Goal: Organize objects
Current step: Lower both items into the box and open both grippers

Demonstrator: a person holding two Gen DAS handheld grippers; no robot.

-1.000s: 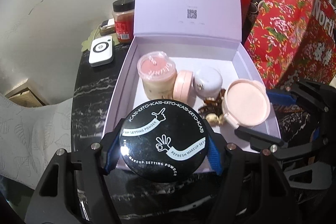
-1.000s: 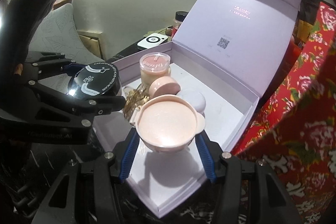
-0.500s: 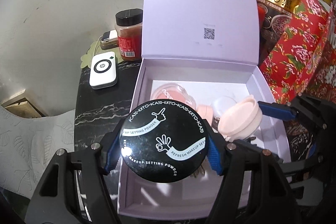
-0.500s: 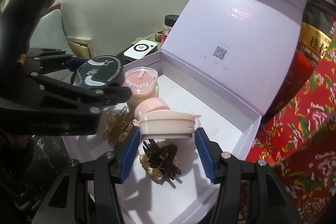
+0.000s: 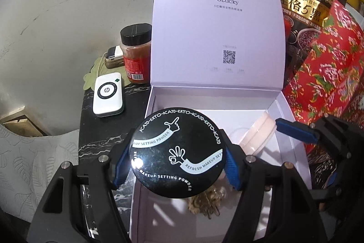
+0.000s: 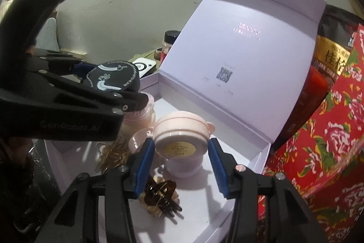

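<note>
Left wrist view: left tongs (image 5: 176, 171) angled downward, clamped on black powder compact (image 5: 177, 152), printed lid facing up, over open lilac box (image 5: 145, 177). Right wrist view: right tongs (image 6: 181, 157) grip pink compact (image 6: 180, 137), tipped label-side toward camera, apparently resting on a jar inside the box.

The black KATO setting powder compact (image 5: 178, 153) covers the near middle of the lavender gift box (image 5: 284, 111) floor in the left wrist view, so the candle jar (image 6: 138, 116) shows only in the right wrist view, half behind the left gripper (image 5: 176, 165). The gold hair clips (image 5: 206, 200) peek out as a blur below the compact. The fine print under the lid's QR code (image 5: 229, 56) is too small to read
</note>
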